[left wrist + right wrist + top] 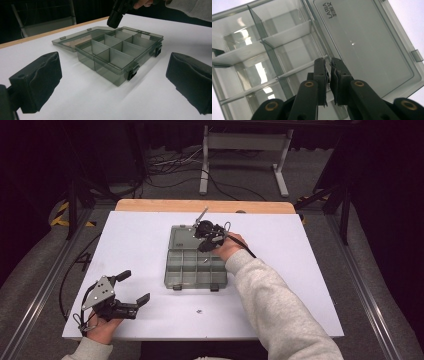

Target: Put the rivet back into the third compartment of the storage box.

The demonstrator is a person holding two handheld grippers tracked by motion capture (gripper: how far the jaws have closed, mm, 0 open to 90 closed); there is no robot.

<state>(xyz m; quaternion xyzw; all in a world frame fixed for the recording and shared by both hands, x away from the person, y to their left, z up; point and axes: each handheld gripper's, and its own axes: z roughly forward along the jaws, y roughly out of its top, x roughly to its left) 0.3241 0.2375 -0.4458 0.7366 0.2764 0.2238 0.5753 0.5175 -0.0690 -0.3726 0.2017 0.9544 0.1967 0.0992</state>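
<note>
Setting: dark room, grey carpet floor (45, 245) with cables, a white tabletop (135, 245) with a wooden far edge, a pale metal stand (245, 155) beyond it.
Right claw (201, 226): poised over the far right part of the organizer box (195, 262), jaws pressed together with only a sliver of light between the pads; nothing can be made out between them.
Right claw, own view (329, 75): jaw tips sit over the hinge line where the box's compartments meet its flat lid (364, 42).
Organizer box: smoky clear plastic, near the tabletop's middle, dividers forming small cells; two dark latches on its near side.
Lid: swung open, lying flat on the tabletop at the box's far side.
Small part (205, 259): a pale speck inside a right-hand cell of the box.
Loose bit (199, 310): tiny, on the tabletop just nearer than the box.
Left claw (134, 287): well left of and nearer than the box, jaws spread wide, holding nothing, resting low at the tabletop's near edge.
Left claw, own view (112, 85): black pads (40, 80) frame the box ahead.
</note>
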